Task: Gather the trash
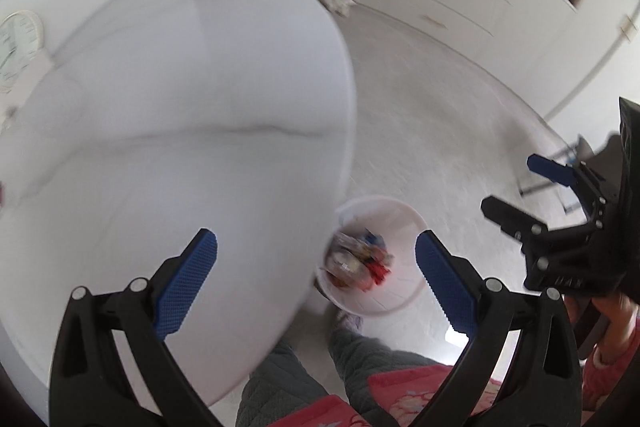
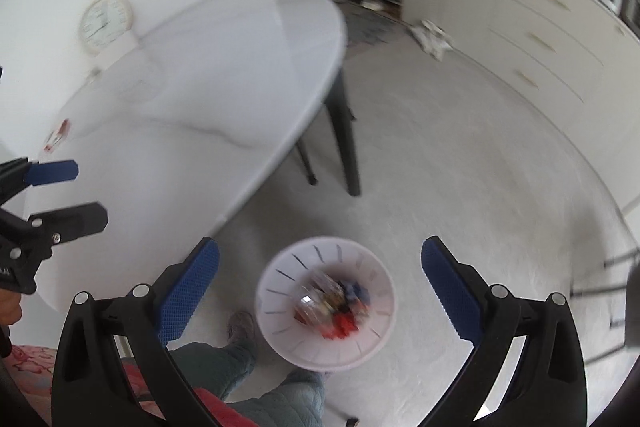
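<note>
Left hand-held gripper (image 1: 316,277): raised above floor level and pitched downward, its blue-padded fingers (image 1: 186,281) spread wide with nothing between them; one finger sits over the surface (image 1: 168,99), the other over the floor beside the waste basket (image 2: 372,311). Right hand-held gripper (image 2: 320,289): likewise tilted down, directly above the waste basket, fingers spread wide and gripping nothing, touching nothing. Each gripper shows in the other's view at the frame edge, well apart from the basket rim. Waste basket: white, round, slotted wall, standing on the floor just beside the curved edge of the surface and near the person's foot (image 2: 240,325); the left wrist view shows the surface edge overlapping part of its rim. Trash (image 2: 334,305): a blurred heap of clear, red and blue wrappers lying in the bottom of the basket; single pieces cannot be told apart. Surface: white oval top with grey veining, dark legs (image 2: 344,131) beyond the basket. Open floor (image 2: 460,155), pale, runs from the basket out to a white drawer cabinet (image 2: 560,39) on the far side. A round clock (image 2: 106,23) leans at the far rim of the surface. Person's legs in grey quilted trousers (image 2: 224,359) stand beside the basket. Both views carry motion blur.
</note>
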